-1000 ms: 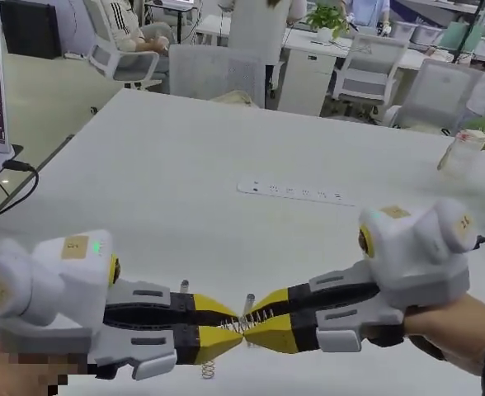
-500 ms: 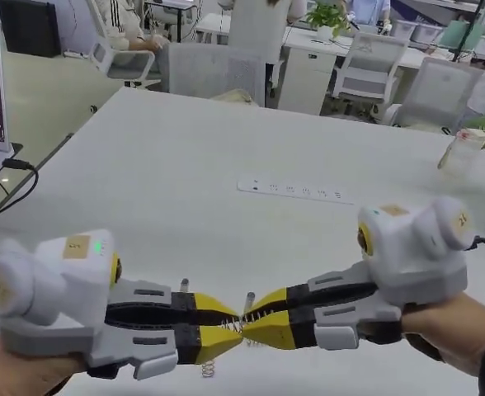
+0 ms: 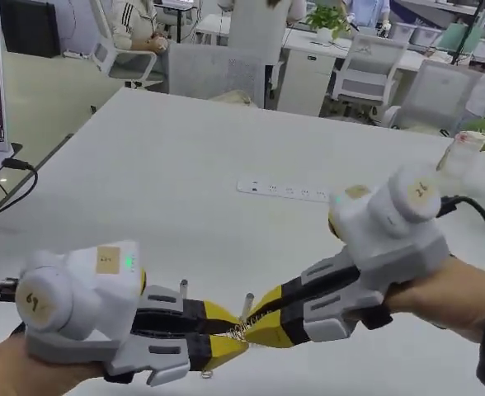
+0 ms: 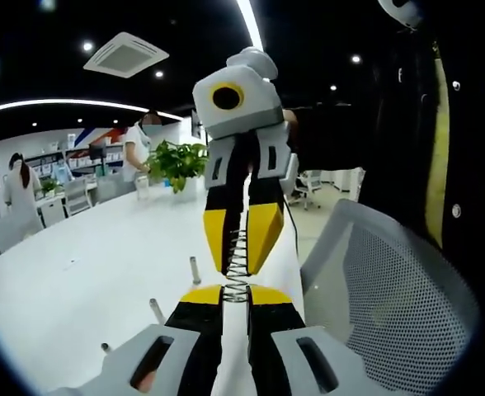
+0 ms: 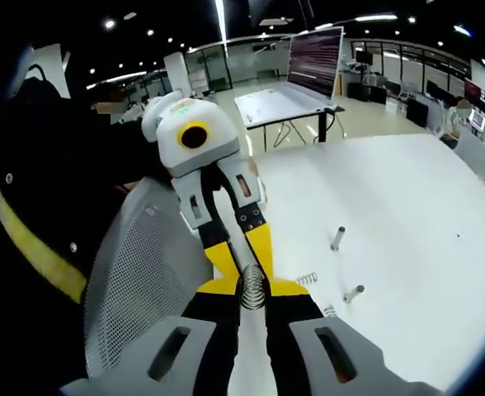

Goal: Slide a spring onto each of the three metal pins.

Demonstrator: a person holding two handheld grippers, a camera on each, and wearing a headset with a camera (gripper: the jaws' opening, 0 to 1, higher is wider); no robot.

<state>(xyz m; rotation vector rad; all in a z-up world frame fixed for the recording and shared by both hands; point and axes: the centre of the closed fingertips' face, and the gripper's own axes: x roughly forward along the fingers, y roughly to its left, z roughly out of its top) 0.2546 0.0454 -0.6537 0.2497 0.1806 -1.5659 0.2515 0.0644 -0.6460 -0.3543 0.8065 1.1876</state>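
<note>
In the head view, the left gripper [image 3: 236,338] and the right gripper [image 3: 249,323] meet tip to tip low over the white counter [image 3: 185,165]. A small spring [image 3: 240,331] is held between them. Two metal pins [image 3: 248,302] stand up just behind the tips. In the left gripper view, its own fingers are almost shut and pinch one end of the spring. The other gripper's yellow fingers pinch the far end, and three pins stand in a row nearby. In the right gripper view, its fingers are narrow too, with the spring end-on between them. A loose spring [image 5: 307,279] lies on the counter near a pin. I think the spring is very light, bendy and quick to jump away. Hold it softly near one end, and leave the other end free for the pin.
</note>
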